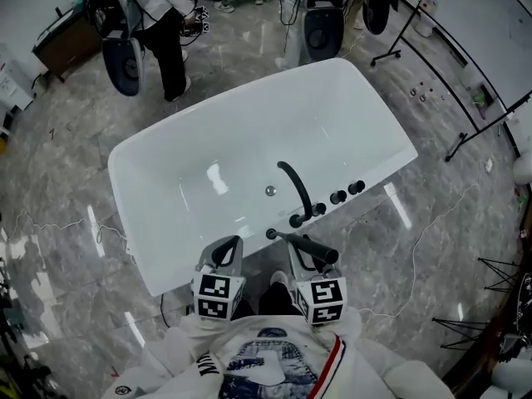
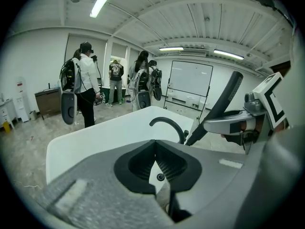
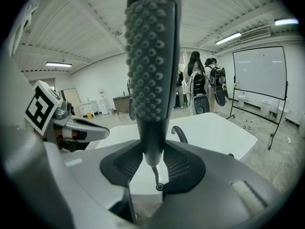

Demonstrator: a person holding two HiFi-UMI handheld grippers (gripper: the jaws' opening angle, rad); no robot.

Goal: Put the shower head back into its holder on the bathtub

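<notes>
You held the shower head (image 3: 151, 56) by its handle in the right gripper (image 3: 151, 163), jaws clamped on it, ready for seating at the bathtub's (image 1: 249, 140) near rim. The left gripper (image 2: 156, 163) had its jaws closed and empty.

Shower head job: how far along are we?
Done: shower head is gripped by the right gripper. In hand: it hangs over the near rim of the bathtub, not seated. Left: lower it into the holder, the black ring on that rim, then release. Left gripper is shut, empty.

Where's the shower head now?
Head view, lower middle: the shower head is clamped in the right gripper, by the near bathtub rim, close to the black faucet.
</notes>
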